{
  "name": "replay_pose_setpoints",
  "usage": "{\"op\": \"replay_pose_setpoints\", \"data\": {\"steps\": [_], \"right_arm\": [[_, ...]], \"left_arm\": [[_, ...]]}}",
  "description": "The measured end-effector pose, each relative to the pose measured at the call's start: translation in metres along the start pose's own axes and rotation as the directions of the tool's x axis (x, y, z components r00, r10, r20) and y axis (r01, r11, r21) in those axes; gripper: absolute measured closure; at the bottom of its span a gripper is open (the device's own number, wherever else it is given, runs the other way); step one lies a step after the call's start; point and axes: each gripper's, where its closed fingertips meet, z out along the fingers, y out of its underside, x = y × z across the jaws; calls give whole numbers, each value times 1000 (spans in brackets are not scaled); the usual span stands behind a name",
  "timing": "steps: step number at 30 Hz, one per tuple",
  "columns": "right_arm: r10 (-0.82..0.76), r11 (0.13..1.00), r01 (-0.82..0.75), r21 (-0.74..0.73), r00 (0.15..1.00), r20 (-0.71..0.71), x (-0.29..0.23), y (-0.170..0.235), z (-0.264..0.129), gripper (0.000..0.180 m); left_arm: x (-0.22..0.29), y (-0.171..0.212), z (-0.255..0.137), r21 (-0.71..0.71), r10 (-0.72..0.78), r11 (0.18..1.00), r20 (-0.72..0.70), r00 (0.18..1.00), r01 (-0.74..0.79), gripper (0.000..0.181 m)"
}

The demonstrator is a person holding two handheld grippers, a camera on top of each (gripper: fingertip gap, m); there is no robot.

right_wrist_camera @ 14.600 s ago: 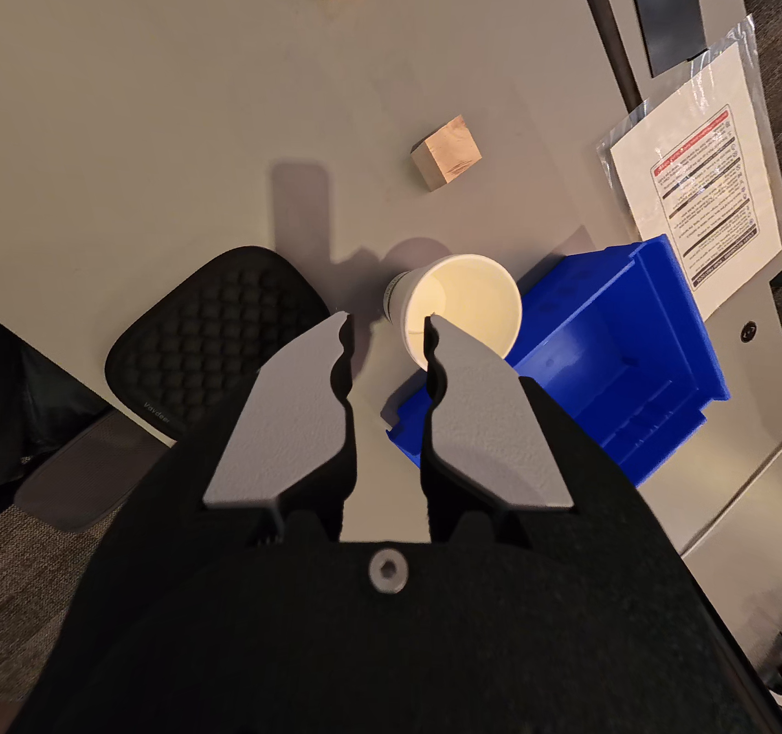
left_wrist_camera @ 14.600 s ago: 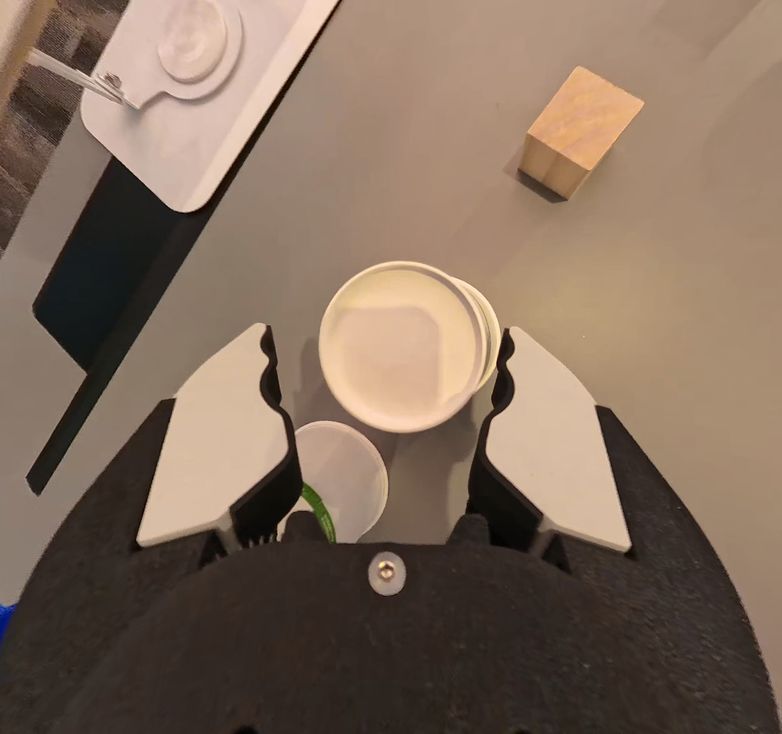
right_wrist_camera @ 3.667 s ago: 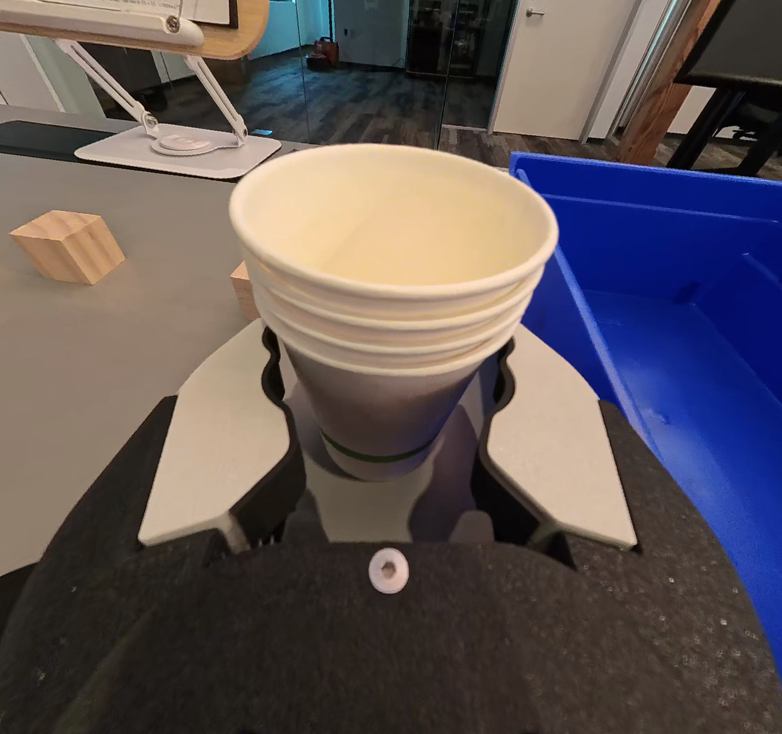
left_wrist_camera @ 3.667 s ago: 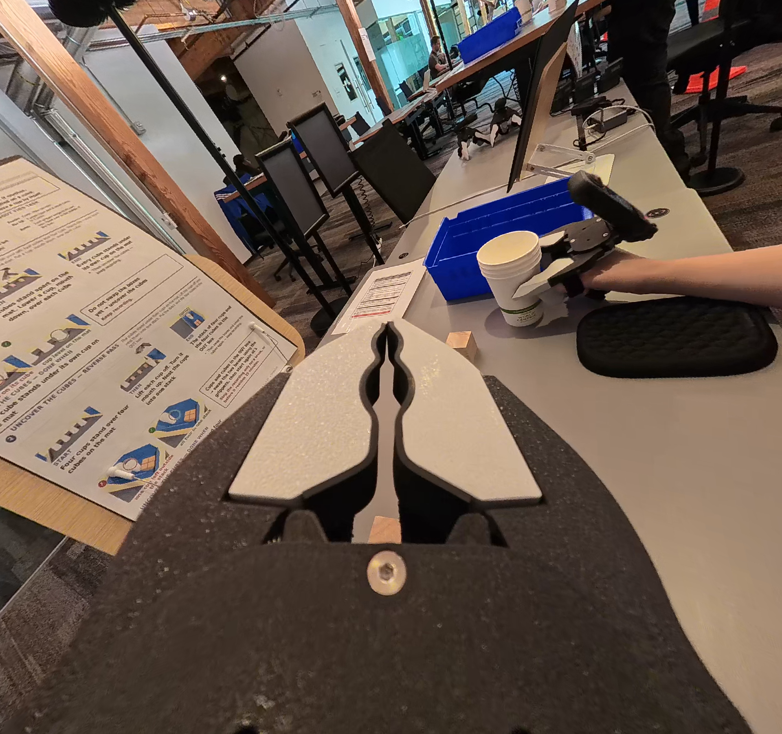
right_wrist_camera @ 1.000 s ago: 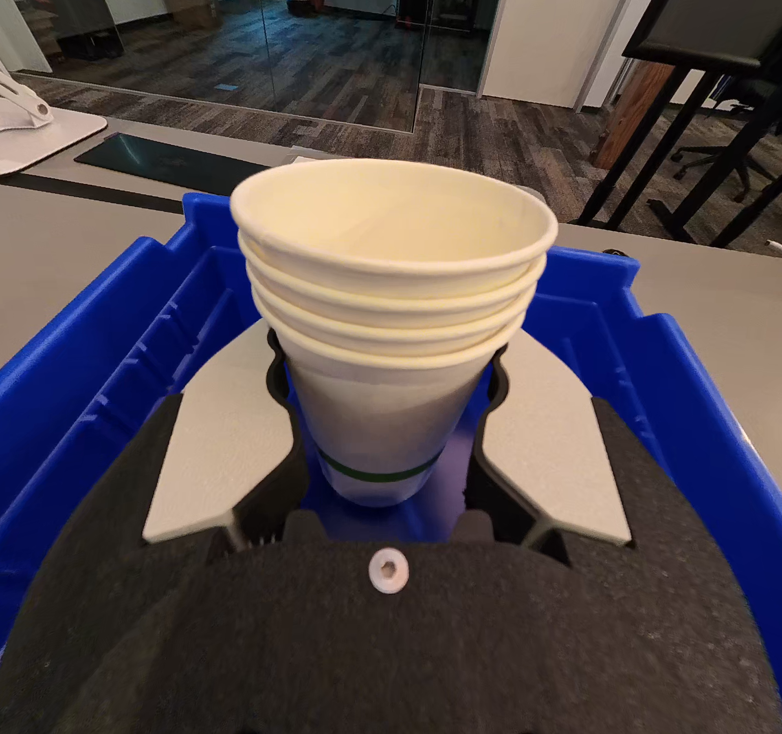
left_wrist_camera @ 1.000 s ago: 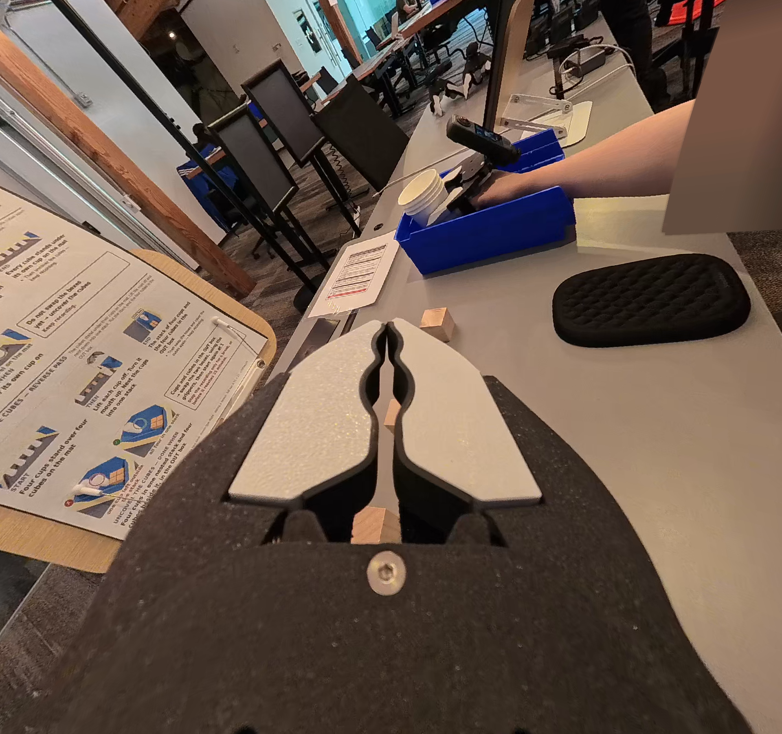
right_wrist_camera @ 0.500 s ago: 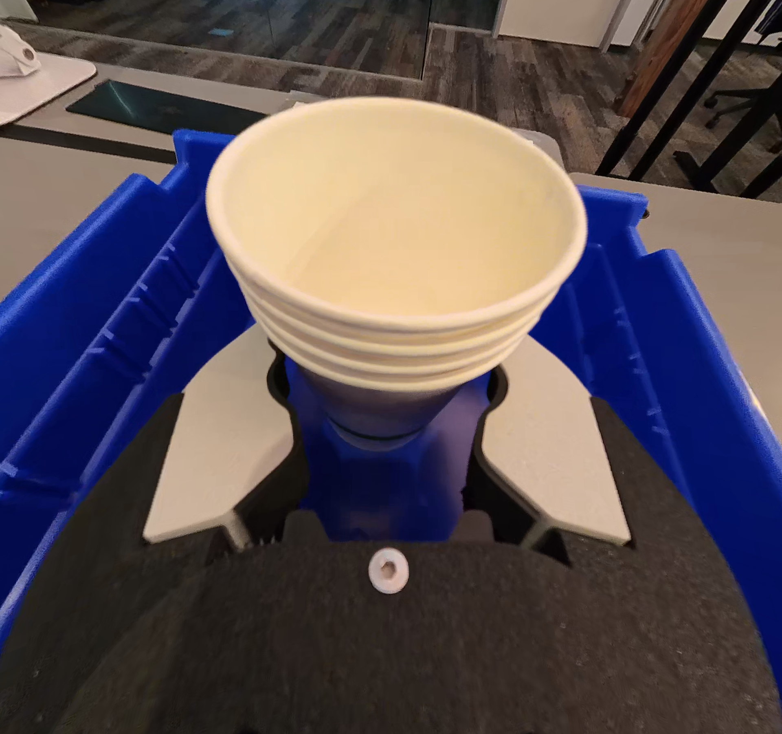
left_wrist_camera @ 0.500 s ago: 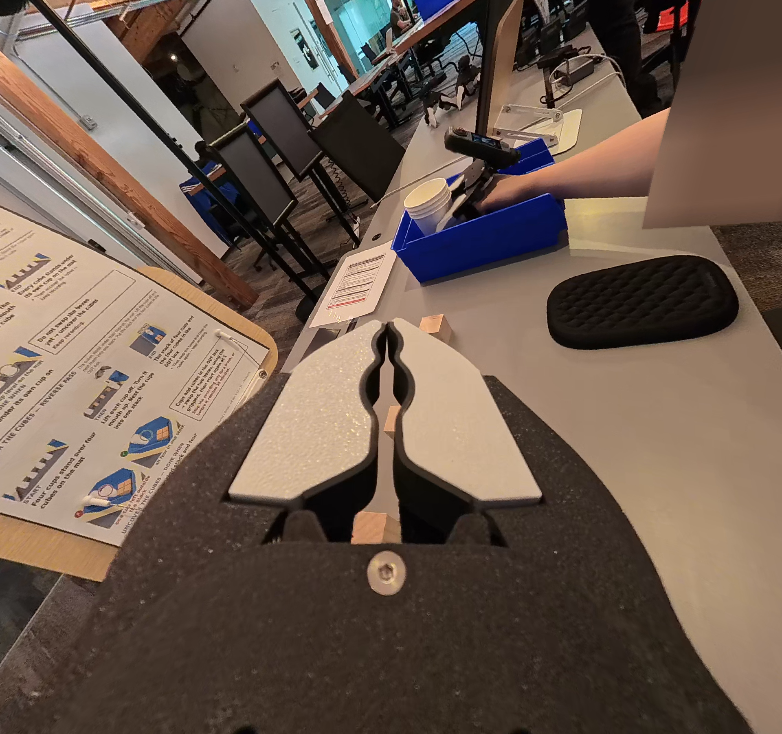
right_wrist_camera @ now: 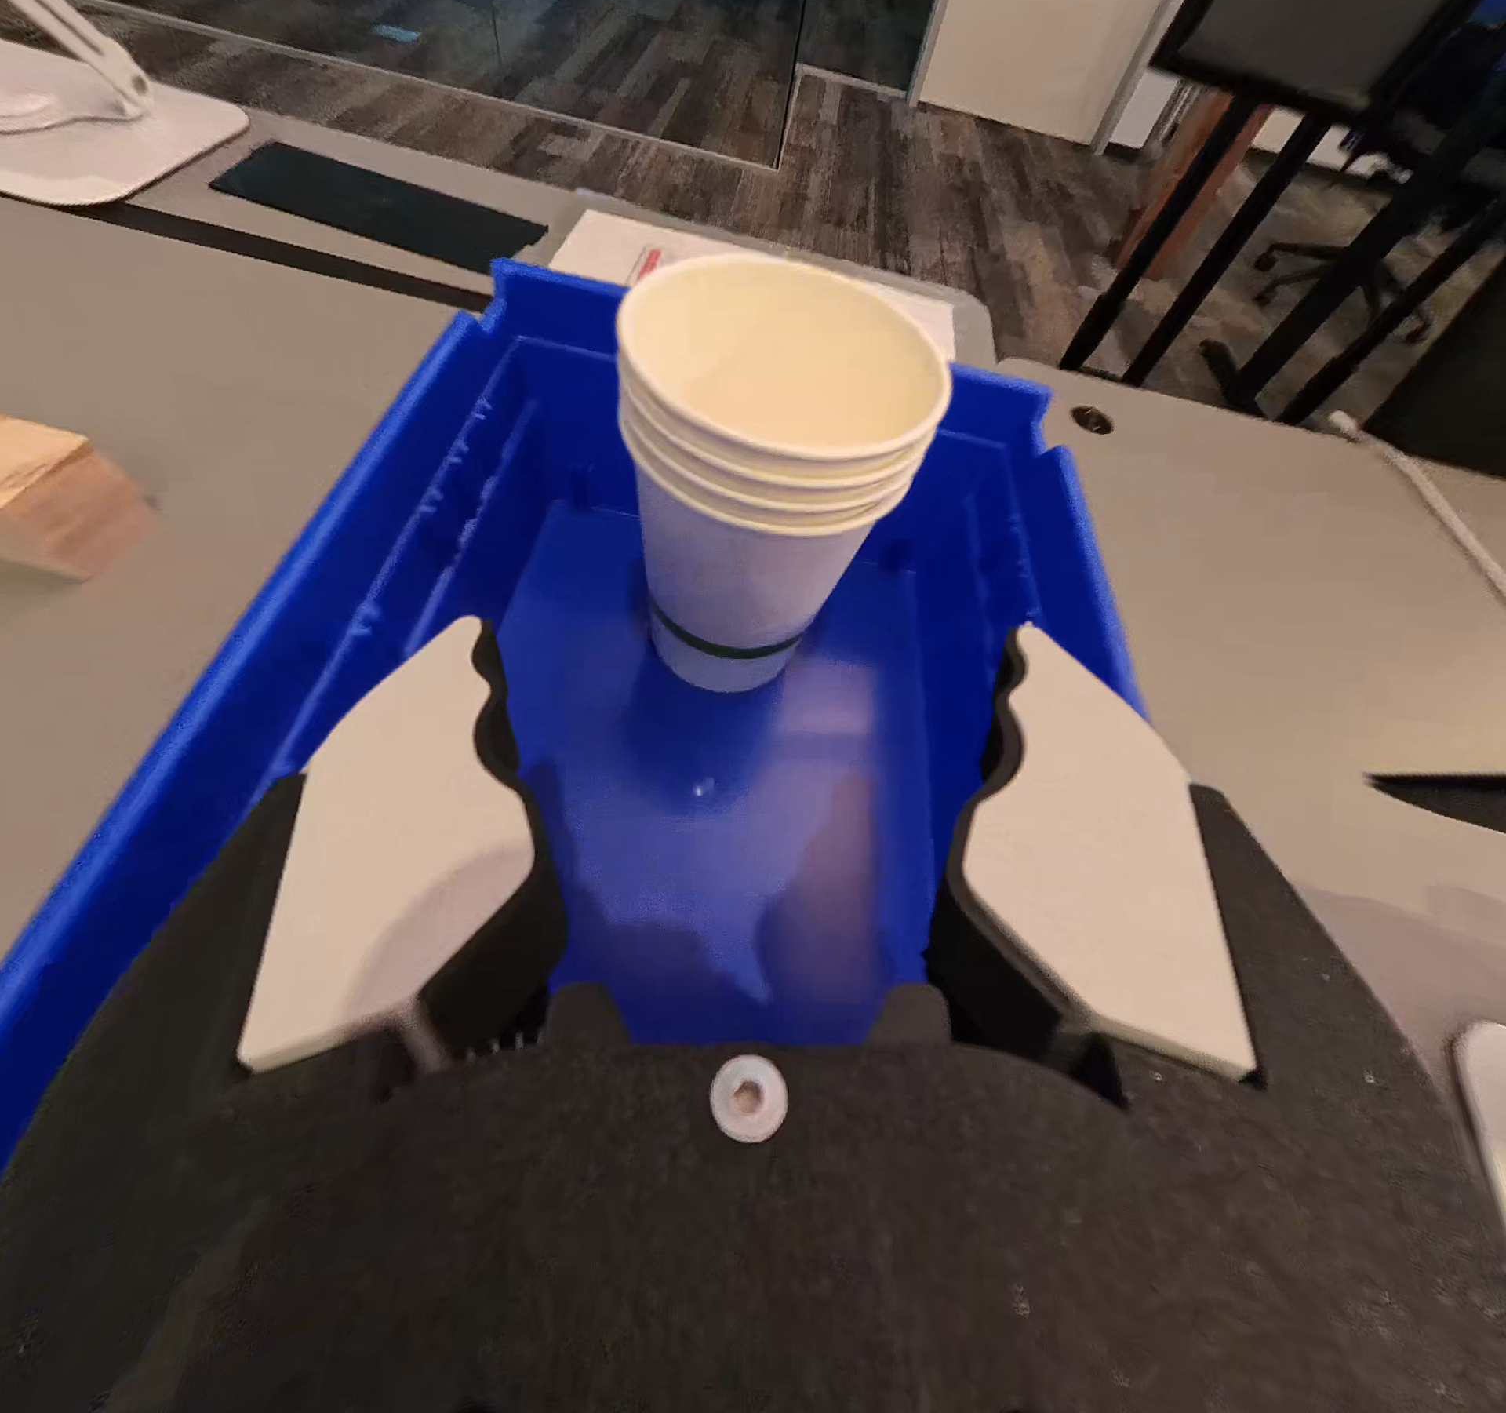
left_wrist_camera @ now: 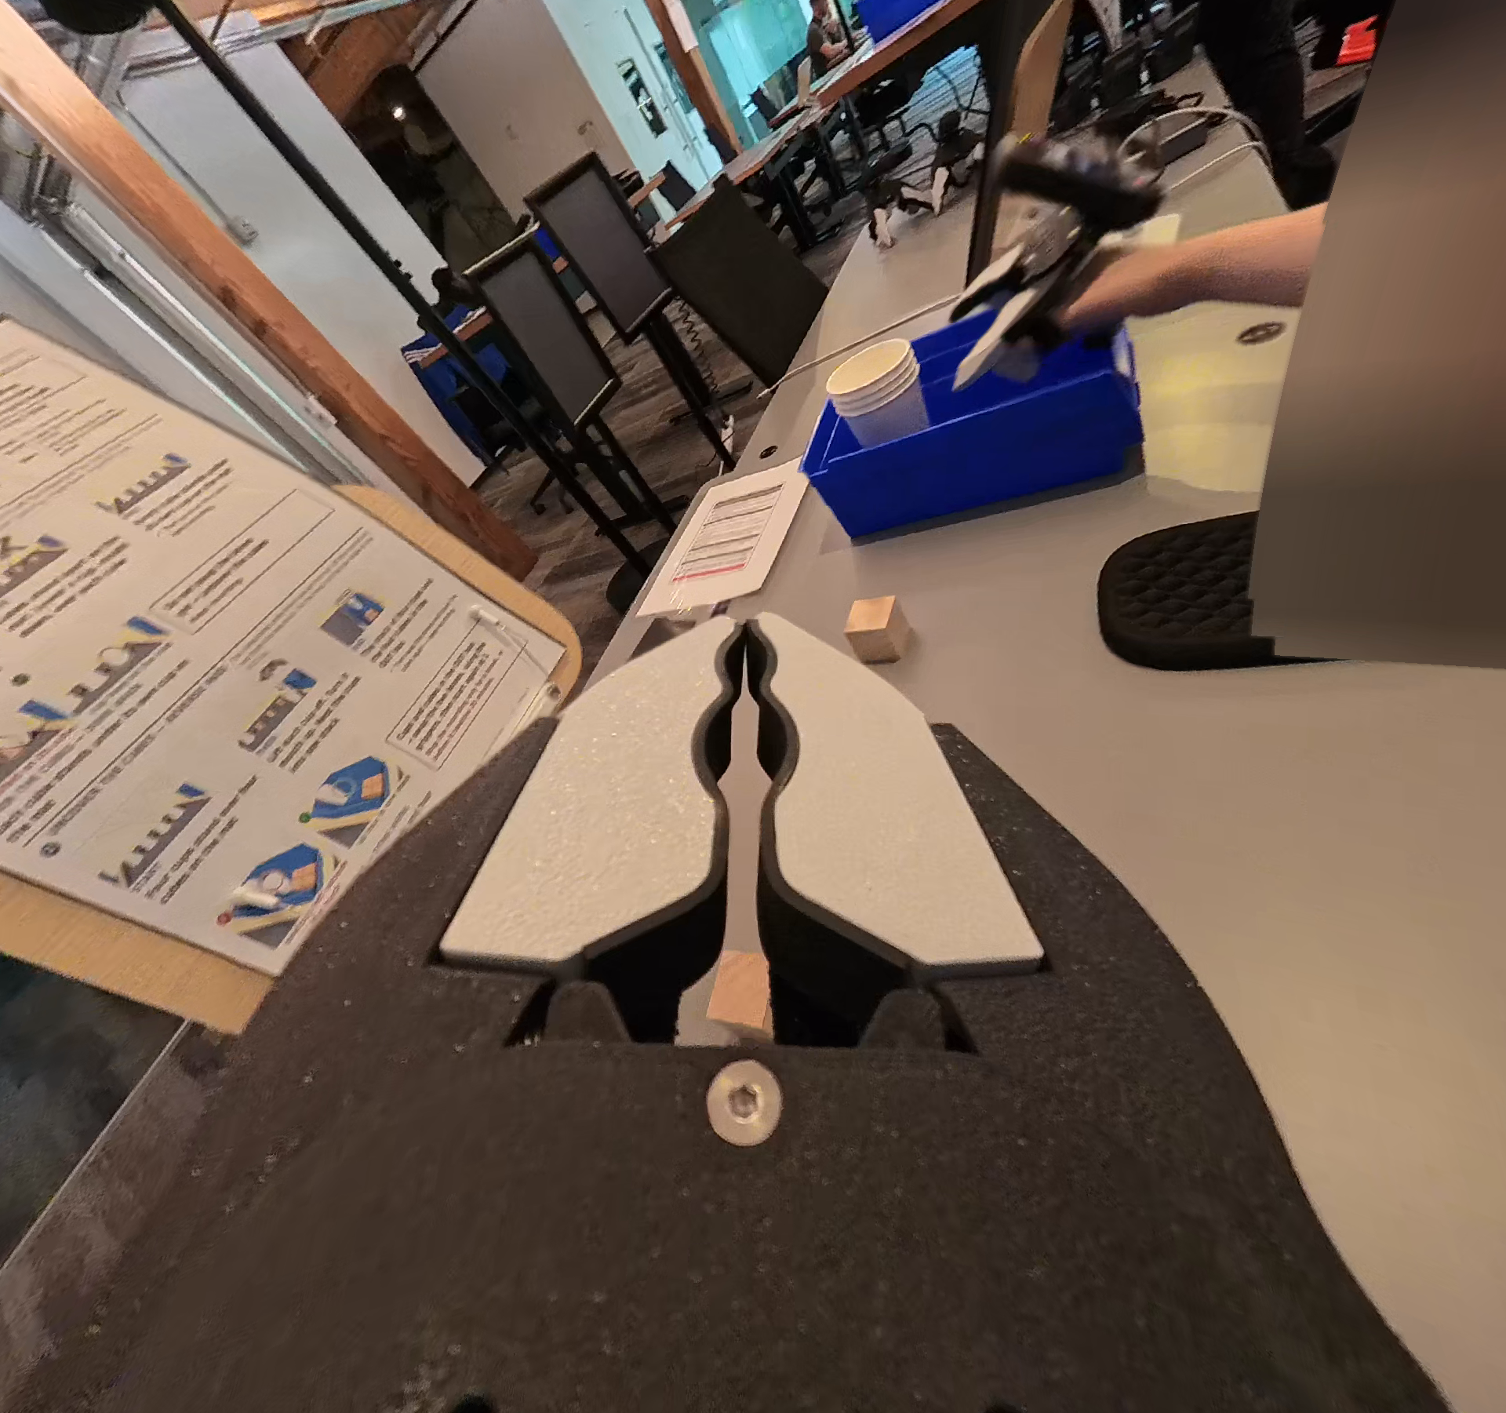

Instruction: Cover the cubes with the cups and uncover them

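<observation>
Hovering low over the grey table (left_wrist_camera: 1222, 844), the left gripper (left_wrist_camera: 746, 644) has its pale fingers (left_wrist_camera: 619, 803) pressed nearly tip to tip, clenched on nothing. Through the narrow slot near the finger bases, a sliver of a wooden cube (left_wrist_camera: 740, 997) shows below, on the table. Just past the fingertips, to the right, a second wooden cube (left_wrist_camera: 876, 628) sits on the table, clear of the gripper. Beside it, farther right, a black textured pad (left_wrist_camera: 1173, 608). To the left, a tilted instruction board (left_wrist_camera: 244, 681) on a wooden backing. Beyond the cube, a printed sheet (left_wrist_camera: 729, 534) lies flat, and a blue bin (left_wrist_camera: 994, 453) stands behind it.

Right wrist view: right gripper (right_wrist_camera: 746, 640) spread wide, released, poised above the blue bin (right_wrist_camera: 383, 559). Stack of paper cups (right_wrist_camera: 774, 461) stands upright, mouths up, on the bin floor toward its far end, ahead of the fingertips and untouched by them. A wooden cube (right_wrist_camera: 49, 502) lies on the table outside the bin's left wall.
</observation>
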Motion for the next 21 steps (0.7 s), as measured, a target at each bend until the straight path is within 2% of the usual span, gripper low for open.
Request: {"op": "replay_pose_setpoints", "data": {"steps": [3,5,6,8,9,13,15,18,21], "right_arm": [[-93,994,97,59,993,-75,-2,-29,-51,75],[-133,984,144,107,986,-104,-18,-59,-81,93],[-134,983,143,119,987,-85,-33,-74,-90,101],[-134,986,128,102,990,51,-79,-96,-94,117],[-128,991,121,61,984,122,-103,-102,-91,128],[-46,984,100,-149,943,329,-188,-104,-51,130],[53,936,97,-338,911,408,-226,-83,-23,133],[188,834,73,-547,894,406,-260,-52,19,126],[154,762,75,-644,944,292,-259,-28,57,118]], "left_arm": [[-15,15,-2,-46,-28,998,45,999,30,181],[-23,22,-1,-64,-35,997,73,997,40,181],[-27,24,1,-68,-37,997,90,995,43,181],[-39,30,6,-78,-36,996,153,988,49,177],[-47,35,9,-89,-38,994,193,981,56,175],[-65,53,20,-122,-92,984,276,957,130,169],[-72,57,24,-110,-124,980,310,943,165,166],[-80,61,25,-104,-133,978,362,923,182,161],[-80,64,25,-121,-116,978,369,922,172,160]]}}
